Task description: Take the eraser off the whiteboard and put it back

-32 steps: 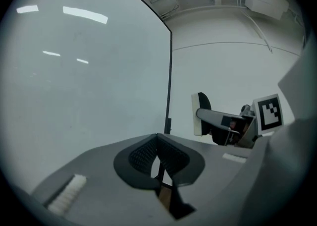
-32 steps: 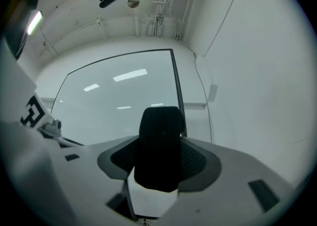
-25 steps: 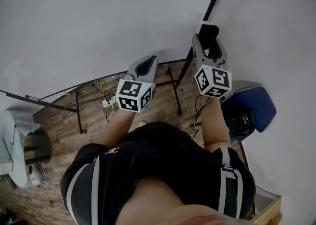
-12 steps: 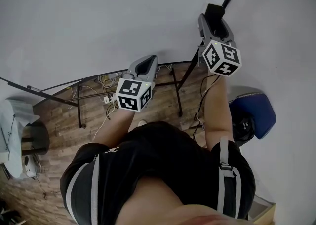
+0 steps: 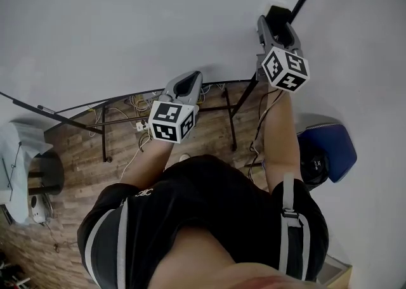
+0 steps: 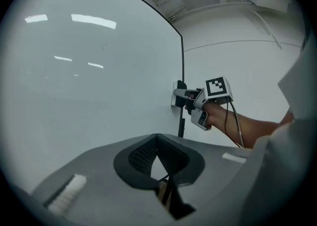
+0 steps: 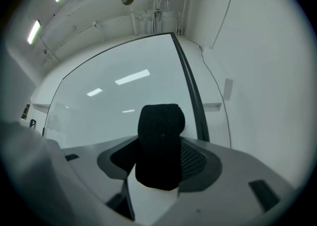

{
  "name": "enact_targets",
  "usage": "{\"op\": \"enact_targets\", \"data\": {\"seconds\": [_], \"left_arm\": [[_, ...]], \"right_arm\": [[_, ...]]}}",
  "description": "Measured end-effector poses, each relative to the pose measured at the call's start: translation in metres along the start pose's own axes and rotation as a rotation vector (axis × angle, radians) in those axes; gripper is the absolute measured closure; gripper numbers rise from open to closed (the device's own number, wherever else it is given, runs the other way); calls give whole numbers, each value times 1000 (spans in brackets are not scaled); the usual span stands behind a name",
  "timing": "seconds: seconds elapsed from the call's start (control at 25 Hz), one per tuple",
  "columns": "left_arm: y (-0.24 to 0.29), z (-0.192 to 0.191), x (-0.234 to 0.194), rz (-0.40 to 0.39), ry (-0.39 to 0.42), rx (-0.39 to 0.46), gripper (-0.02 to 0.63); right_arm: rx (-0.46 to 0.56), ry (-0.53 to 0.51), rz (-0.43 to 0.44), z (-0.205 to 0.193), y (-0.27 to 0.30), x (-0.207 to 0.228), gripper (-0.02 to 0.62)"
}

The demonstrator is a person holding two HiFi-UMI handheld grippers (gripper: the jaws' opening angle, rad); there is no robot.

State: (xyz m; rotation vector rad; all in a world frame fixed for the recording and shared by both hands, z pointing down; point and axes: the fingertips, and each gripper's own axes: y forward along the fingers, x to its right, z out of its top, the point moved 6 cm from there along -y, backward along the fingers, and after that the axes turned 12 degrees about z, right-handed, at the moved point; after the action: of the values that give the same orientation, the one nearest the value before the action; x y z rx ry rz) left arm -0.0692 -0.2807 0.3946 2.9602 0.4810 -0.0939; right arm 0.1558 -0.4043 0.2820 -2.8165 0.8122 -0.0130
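Black felt-like fabric, finely textured, covers the face of the eraser (image 7: 159,145) that shows in the right gripper view. The eraser stands upright between the jaws of the right hand-held gripper (image 7: 158,159), which is clenched on its two long sides with the jaws set wide. A pale block shows beneath the dark face, and I take it for the eraser's body.

The eraser is held up at the right edge of the whiteboard (image 7: 109,101), just beside the dark frame strip (image 7: 190,96). From the left gripper view it sits close against that edge. I cannot tell whether it touches the board surface.

The left hand-held gripper (image 6: 157,145) is clenched on nothing, its jaws meeting at the tips. It hangs lower and to the left, well apart from the eraser.

Handling, as I judge it:
- **Weight:** the eraser looks light and should not strain the hold.
- **Surface:** the fabric face is soft and will give a little, and it offers friction rather than slip.
- **Body:** probably stiff, and nothing about it looks fragile.
- **Hold:** best taken as now, across the narrow width at mid-length, with the pads on the sides. This leaves the flat mounting side free to meet the board squarely.
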Motion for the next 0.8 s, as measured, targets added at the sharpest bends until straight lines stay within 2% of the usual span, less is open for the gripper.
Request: {"op": "enact_targets", "data": {"seconds": [0.2,0.48,0.52,0.56,0.6,0.68,0.8], "left_arm": [[3,0,3,-15,4,-1,597],[10,-2,7,-38,3,-9,595],[11,-1,7,-35,1,-2,595],[12,1,7,-33,-1,6,597],[14,2,9,-35,-3,14,595],[18,3,13,-52,-5,24,597],[23,3,21,-81,-2,27,595]], "right_arm": [[12,3,3,2,-6,-2,339],[105,12,-41,10,-57,-15,327],[112,0,-63,10,-66,-19,382],[111,-14,-87,7,-76,-23,509],[102,-27,-104,2,-85,-27,564],[66,-45,-108,-13,-100,-37,587],[17,-54,-121,-36,-116,-47,589]]}}
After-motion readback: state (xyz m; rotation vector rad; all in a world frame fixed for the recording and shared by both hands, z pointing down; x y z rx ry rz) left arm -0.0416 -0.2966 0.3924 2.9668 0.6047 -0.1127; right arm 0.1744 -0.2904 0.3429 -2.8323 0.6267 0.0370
